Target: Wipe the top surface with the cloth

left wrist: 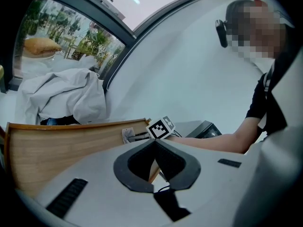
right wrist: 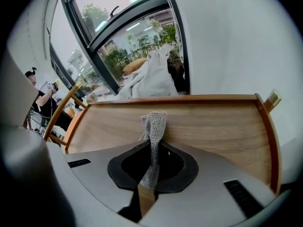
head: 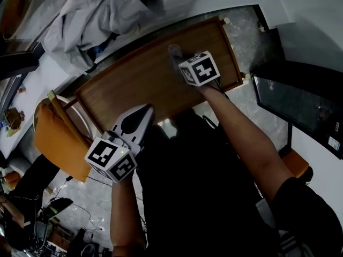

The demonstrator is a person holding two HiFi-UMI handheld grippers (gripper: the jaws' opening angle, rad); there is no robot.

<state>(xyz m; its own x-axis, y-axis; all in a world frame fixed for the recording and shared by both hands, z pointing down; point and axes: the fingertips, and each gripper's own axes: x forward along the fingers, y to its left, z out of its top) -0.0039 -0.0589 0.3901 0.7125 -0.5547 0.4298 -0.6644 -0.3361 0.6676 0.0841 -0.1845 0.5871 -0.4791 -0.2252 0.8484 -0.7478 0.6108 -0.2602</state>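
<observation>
The wooden table top [head: 134,84] runs slantwise across the head view. My right gripper [head: 174,53] is over its far right part, shut on a grey knitted cloth [right wrist: 154,125] that sticks up between the jaws, its top bunched and frayed. In the head view the cloth [head: 172,50] is a small grey blur at the jaw tips. My left gripper [head: 147,111] hovers at the table's near edge, jaws shut with nothing between them. The left gripper view shows the table [left wrist: 57,148], the right gripper's marker cube [left wrist: 161,127] and the cloth [left wrist: 127,135].
An orange chair [head: 56,138] stands at the table's left end. A heap of pale fabric [head: 96,15] lies beyond the far edge. A dark screen [head: 303,103] stands to the right. The table has a raised rim [right wrist: 271,136]. A person [right wrist: 41,100] is by the window.
</observation>
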